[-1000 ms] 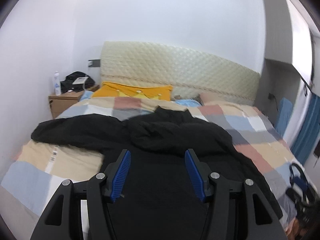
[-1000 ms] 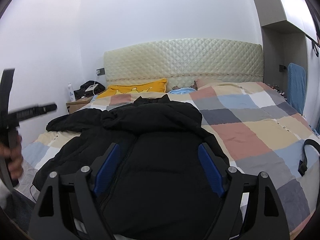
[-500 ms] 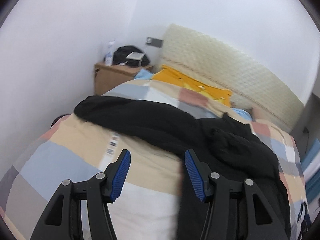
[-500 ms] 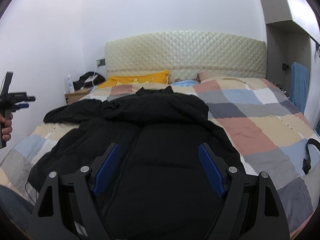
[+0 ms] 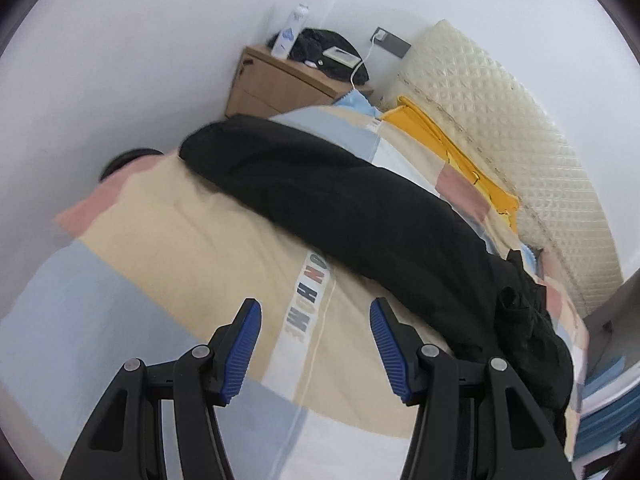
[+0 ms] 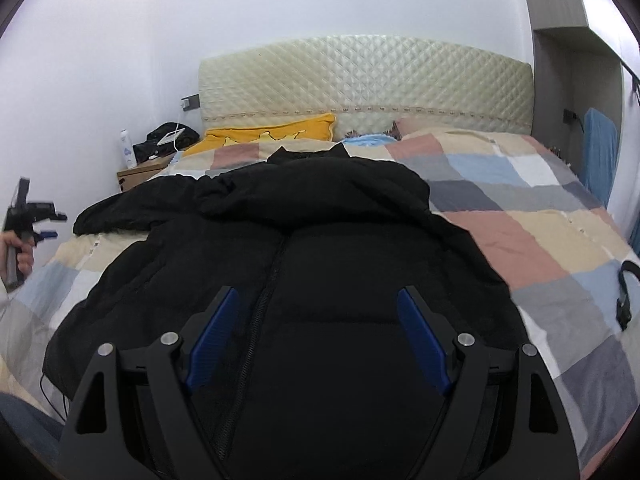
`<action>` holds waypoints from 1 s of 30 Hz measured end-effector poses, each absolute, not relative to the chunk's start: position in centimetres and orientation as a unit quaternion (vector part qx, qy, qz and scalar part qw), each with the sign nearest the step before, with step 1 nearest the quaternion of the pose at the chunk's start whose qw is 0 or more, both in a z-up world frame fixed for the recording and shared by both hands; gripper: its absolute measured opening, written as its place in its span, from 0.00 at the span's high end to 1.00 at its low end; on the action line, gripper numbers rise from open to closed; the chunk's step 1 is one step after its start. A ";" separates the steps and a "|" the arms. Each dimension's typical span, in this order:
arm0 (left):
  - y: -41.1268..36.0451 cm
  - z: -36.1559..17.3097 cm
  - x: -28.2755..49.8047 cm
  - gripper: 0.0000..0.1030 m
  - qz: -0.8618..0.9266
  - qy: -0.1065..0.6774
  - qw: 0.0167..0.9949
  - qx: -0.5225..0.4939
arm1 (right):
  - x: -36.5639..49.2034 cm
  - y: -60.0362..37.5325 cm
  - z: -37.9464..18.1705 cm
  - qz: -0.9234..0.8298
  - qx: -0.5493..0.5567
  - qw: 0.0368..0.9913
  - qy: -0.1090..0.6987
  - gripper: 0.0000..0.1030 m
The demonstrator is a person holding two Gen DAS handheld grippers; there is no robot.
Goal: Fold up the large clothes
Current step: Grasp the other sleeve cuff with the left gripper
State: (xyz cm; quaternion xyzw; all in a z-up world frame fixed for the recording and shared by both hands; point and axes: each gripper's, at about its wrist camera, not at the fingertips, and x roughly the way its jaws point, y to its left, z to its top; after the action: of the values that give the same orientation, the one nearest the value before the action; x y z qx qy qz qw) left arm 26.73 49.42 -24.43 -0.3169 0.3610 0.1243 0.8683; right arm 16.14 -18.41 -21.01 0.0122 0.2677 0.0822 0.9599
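Left wrist view: left gripper (image 5: pixel 314 344), jaws apart and empty, hovers over the quilt (image 5: pixel 168 240); the jacket's sleeve (image 5: pixel 320 196) stretches crosswise just beyond it, nearer this hand. Right gripper (image 6: pixel 318 340), also apart, hangs above the jacket (image 6: pixel 320 240) body.

Big puffy jacket (image 6: pixel 328 264): black all over, with a black zip down the front.
Bed cover of big squares (image 6: pixel 532 216): a checked pattern of soft pink, light blue, grey, cream and white.
Strip on the bed cover (image 5: pixel 306 296): white, with letters in many colours.
Soft pillow (image 6: pixel 276 132): bright yellow.
Padded headboard (image 6: pixel 360 76): cream, with a pattern of little diamonds.
Small wooden bedside table (image 5: pixel 276 84): light brown.
Tall bottle on the table (image 5: pixel 292 32): white with a blue mark.
Left gripper (image 5: pixel 316 344): black with blue pads.
Right gripper (image 6: pixel 320 336): black with blue pads.
Walls (image 6: pixel 120 40): white.
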 end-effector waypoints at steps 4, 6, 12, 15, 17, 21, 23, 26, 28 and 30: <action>52.0 -27.5 28.1 0.45 0.123 0.363 0.850 -0.362 | 16.8 -17.3 -21.8 0.083 0.016 0.954 0.286 0.21; 52.8 -29.3 28.8 0.45 0.147 0.385 0.837 -0.360 | 17.3 -16.5 -22.2 0.068 -0.004 0.952 0.300 0.21; 55.4 -32.9 29.9 0.45 0.134 0.349 0.826 -0.423 | 19.6 -17.3 -23.3 0.038 -0.013 0.943 0.330 0.21; 56.8 -33.4 30.8 0.45 0.127 0.307 0.819 -0.467 | 20.7 -17.9 -24.5 0.041 0.023 0.927 0.373 0.21; 57.9 -33.5 32.1 0.45 0.115 0.281 0.814 -0.496 | 21.2 -17.7 -25.0 0.041 0.026 0.921 0.386 0.21; 59.8 -34.0 35.4 0.45 0.127 0.265 0.804 -0.517 | 22.0 -17.0 -25.7 0.046 0.026 0.916 0.397 0.21; 60.6 -34.3 36.8 0.45 0.136 0.251 0.808 -0.515 | 22.3 -16.7 -26.0 0.045 0.025 0.915 0.400 0.21; 61.6 -34.6 38.5 0.46 0.168 0.237 0.811 -0.508 | 22.8 -16.6 -26.3 0.034 0.023 0.914 0.403 0.21; 62.1 -34.4 39.2 0.46 0.189 0.233 0.813 -0.499 | 23.1 -16.6 -26.5 0.025 0.023 0.912 0.409 0.21; 62.2 -33.9 39.7 0.56 0.211 0.227 0.818 -0.485 | 23.4 -16.8 -26.6 0.020 0.027 0.911 0.411 0.21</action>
State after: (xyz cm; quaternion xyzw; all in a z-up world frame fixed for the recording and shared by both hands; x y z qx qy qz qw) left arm 39.73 62.17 -33.88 -0.4853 0.2270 0.2108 0.8177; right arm 23.38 -16.80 -26.56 0.0273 0.4112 0.0197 0.9109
